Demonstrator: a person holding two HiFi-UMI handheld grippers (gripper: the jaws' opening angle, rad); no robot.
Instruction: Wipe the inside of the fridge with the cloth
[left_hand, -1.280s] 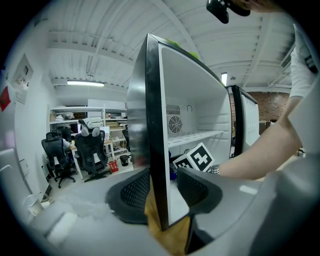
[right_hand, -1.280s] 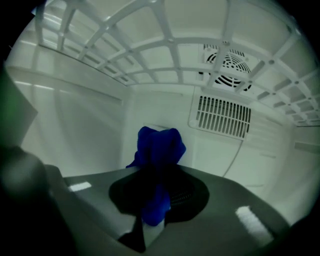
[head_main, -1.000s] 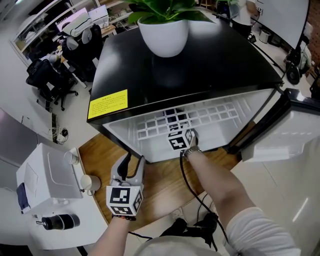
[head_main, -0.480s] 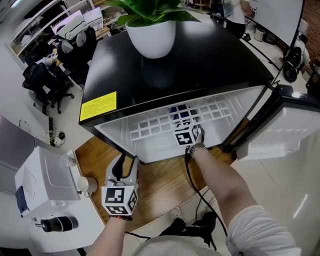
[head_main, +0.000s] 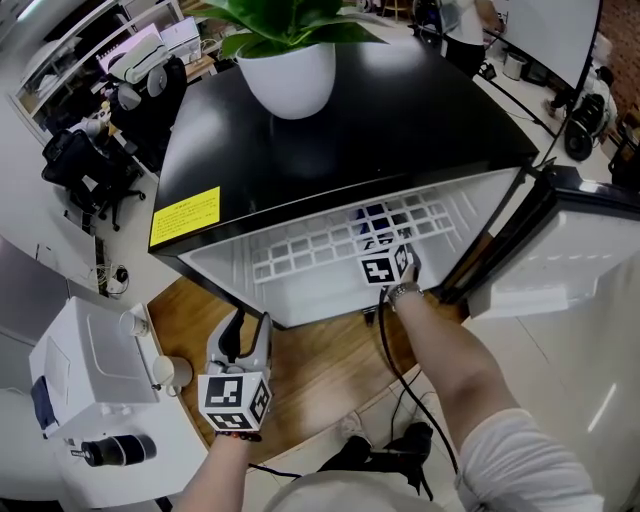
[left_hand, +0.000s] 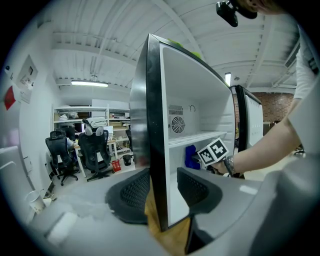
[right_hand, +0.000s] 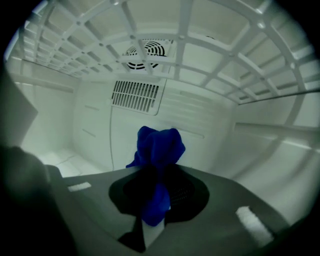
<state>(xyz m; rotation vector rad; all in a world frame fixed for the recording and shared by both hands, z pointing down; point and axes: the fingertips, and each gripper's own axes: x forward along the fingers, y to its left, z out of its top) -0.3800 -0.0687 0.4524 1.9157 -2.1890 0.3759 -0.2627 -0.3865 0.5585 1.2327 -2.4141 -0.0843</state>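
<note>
A black-topped fridge (head_main: 380, 110) stands open with a white inside. My right gripper (head_main: 378, 232) reaches in under the white wire shelf (head_main: 310, 252), shut on a bunched blue cloth (right_hand: 159, 150). In the right gripper view the cloth sticks up past the right gripper (right_hand: 157, 195), in front of the vented back wall (right_hand: 135, 95); whether it touches a surface cannot be told. My left gripper (head_main: 245, 325) hangs outside the fridge, low at its front left corner. The left gripper (left_hand: 160, 192) is open, with only the fridge's side edge (left_hand: 155, 150) seen between its jaws. The cloth (left_hand: 191, 156) shows there too.
A white plant pot (head_main: 290, 75) sits on the fridge top. The fridge door (head_main: 570, 260) stands open at the right. A white machine (head_main: 90, 365) and a cup (head_main: 170, 372) are at the left, with office chairs (head_main: 90, 160) behind. A wooden board (head_main: 320, 370) lies under the fridge front.
My right gripper has slid to the right inside the fridge with the blue cloth in it. The left gripper has stayed where it was.
</note>
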